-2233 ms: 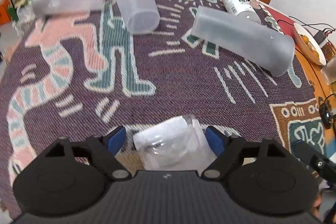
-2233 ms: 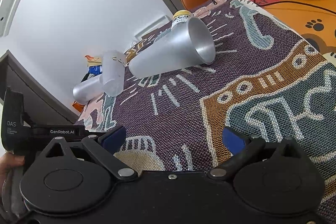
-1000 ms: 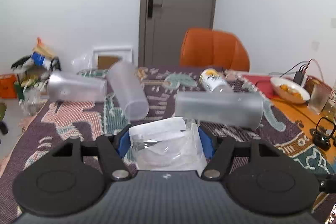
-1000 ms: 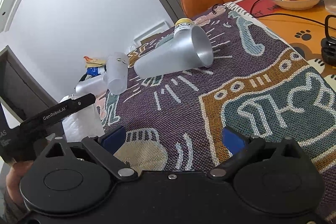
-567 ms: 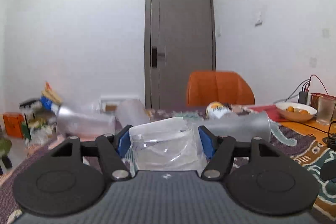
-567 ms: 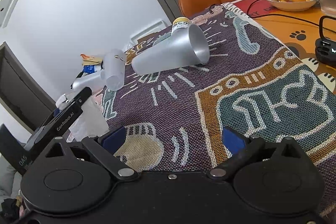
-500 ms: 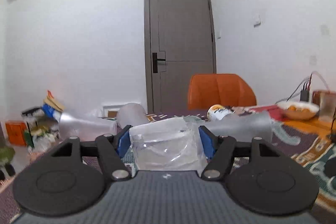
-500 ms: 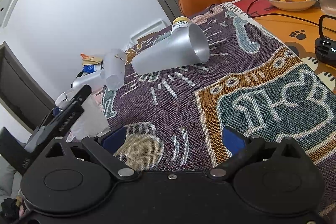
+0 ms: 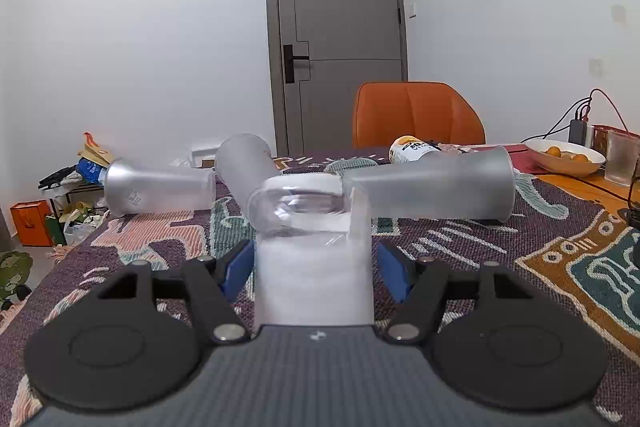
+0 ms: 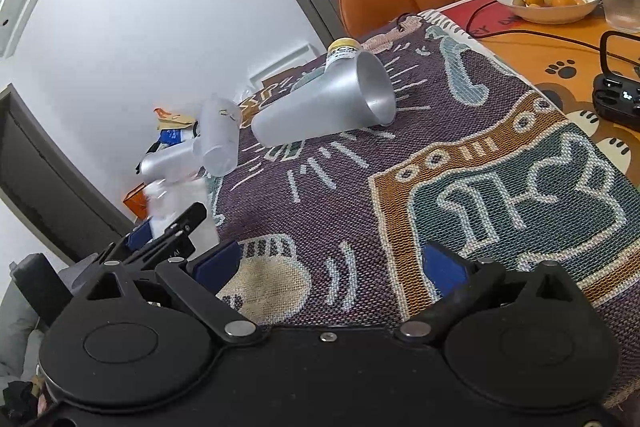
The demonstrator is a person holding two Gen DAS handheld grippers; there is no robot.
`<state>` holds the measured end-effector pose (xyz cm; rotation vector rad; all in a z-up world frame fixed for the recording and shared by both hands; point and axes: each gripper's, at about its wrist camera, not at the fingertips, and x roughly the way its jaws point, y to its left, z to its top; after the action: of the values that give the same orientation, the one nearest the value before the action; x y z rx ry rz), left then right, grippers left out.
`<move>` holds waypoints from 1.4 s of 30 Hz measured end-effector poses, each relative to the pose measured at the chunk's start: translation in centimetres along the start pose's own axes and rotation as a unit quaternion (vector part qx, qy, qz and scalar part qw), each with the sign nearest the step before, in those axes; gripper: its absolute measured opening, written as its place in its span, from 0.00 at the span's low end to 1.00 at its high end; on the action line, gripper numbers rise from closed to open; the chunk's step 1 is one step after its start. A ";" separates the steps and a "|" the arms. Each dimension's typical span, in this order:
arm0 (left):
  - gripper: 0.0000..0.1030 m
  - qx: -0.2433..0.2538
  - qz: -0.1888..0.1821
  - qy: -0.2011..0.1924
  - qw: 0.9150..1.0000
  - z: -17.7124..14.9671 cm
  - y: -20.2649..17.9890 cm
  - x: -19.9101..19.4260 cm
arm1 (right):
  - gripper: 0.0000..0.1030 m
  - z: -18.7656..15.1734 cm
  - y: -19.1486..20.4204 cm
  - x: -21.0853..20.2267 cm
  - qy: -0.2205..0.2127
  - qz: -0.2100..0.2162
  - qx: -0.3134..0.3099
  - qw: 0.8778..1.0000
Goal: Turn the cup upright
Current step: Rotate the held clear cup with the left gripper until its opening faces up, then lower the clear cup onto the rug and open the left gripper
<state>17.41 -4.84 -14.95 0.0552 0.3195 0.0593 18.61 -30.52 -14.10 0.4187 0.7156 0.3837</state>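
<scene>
Left gripper [image 9: 316,267] level above the patterned cloth [image 9: 460,255], blue pads [image 9: 236,265] drawn apart on both sides of the clear cup [image 9: 312,247], slim gaps visible at each cup wall, contact not confirmable; cup upright between them, open rim [image 9: 298,205] upward, base hidden behind gripper body, near the cloth's left front edge. Right gripper [image 10: 332,265] low over the front of the cloth, fingers spread wide with nothing between, bare woven surface ahead and to the right. In the right wrist view, left gripper [image 10: 168,231] at the left margin, cup [image 10: 180,203] partly blurred. Mid-table: long frosted tumbler [image 9: 432,187] lying on its side just behind the cup, wide mouth to the right; second frosted tumbler [image 9: 246,167] lying end-on, close behind-left of the cup; third frosted tumbler [image 9: 160,189] on its side at the left table edge. Yellow-capped bottle [image 9: 412,149] lying down behind the long tumbler. Right side beyond cloth border: orange tabletop [image 10: 560,55], fruit bowl [image 9: 566,157], ribbed glass [image 9: 620,163], cables, a black device [image 10: 618,99]. Far edge: orange chair [image 9: 416,115]; behind it grey door [image 9: 340,39], white wall. Left of table: floor clutter, orange box [image 9: 30,223]
</scene>
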 end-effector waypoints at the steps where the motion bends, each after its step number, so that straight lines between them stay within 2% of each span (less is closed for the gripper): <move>1: 0.64 0.000 0.000 0.000 1.000 -0.1 -0.1 -0.1 | 0.97 -0.1 0.1 0.0 0.000 0.002 -0.001 1.000; 4: 0.64 -0.003 0.000 0.001 1.000 -0.5 0.0 -0.6 | 0.97 -0.3 0.3 -0.1 0.001 0.004 -0.005 1.000; 8: 0.64 -0.009 -0.015 0.032 0.999 -0.2 0.2 -0.2 | 0.97 -0.4 0.4 -0.4 0.000 0.005 -0.006 1.000; 9: 0.66 -0.013 -0.017 0.035 0.999 0.1 0.3 -0.2 | 0.97 -0.4 0.4 -0.5 -0.001 0.005 -0.007 1.000; 12: 0.78 -0.008 -0.027 0.062 0.998 1.7 0.5 0.2 | 0.97 -0.4 0.3 -0.5 -0.002 0.006 -0.005 1.000; 15: 0.82 -0.002 -0.047 0.086 0.995 3.6 0.7 1.2 | 0.97 -0.4 0.0 -0.2 -0.001 0.006 0.001 1.000; 17: 0.82 0.007 -0.049 0.122 0.991 4.9 0.6 2.7 | 0.97 -0.3 -0.2 0.2 0.003 0.005 0.004 1.000; 22: 0.82 0.021 -0.065 0.208 0.976 6.4 0.9 7.1 | 0.97 -0.1 -0.6 0.8 0.007 0.007 0.008 1.000; 30: 0.81 0.039 -0.080 0.296 0.951 7.6 1.4 12.7 | 0.97 0.1 -1.6 1.6 0.012 0.002 0.019 1.000; 33: 0.81 0.049 -0.086 0.336 0.937 8.0 1.3 15.0 | 0.97 0.0 -1.8 1.8 0.015 0.001 0.021 1.000; 35: 0.80 0.056 -0.090 0.371 0.923 7.9 1.2 16.7 | 0.97 0.0 -1.9 1.9 0.016 -0.001 0.021 1.000; 37: 0.76 0.059 -0.092 0.394 0.913 7.8 1.1 17.8 | 0.97 0.1 -1.9 1.9 0.016 -0.002 0.020 1.000; 39: 0.63 0.060 -0.091 0.410 0.906 7.7 1.2 18.4 | 0.97 0.1 -1.9 1.8 0.014 -0.003 0.020 1.000; 40: 0.63 0.057 -0.090 0.414 0.904 7.7 1.3 18.5 | 0.97 0.1 -1.9 1.8 0.013 -0.004 0.020 1.000; 42: 0.62 0.060 -0.088 0.397 0.912 8.1 1.3 17.9 | 0.97 0.1 -1.9 1.6 0.012 -0.005 0.020 1.000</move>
<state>36.85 -2.68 -12.73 0.1240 1.1447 -0.1234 20.15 -31.41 -15.89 0.4483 0.7493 0.3662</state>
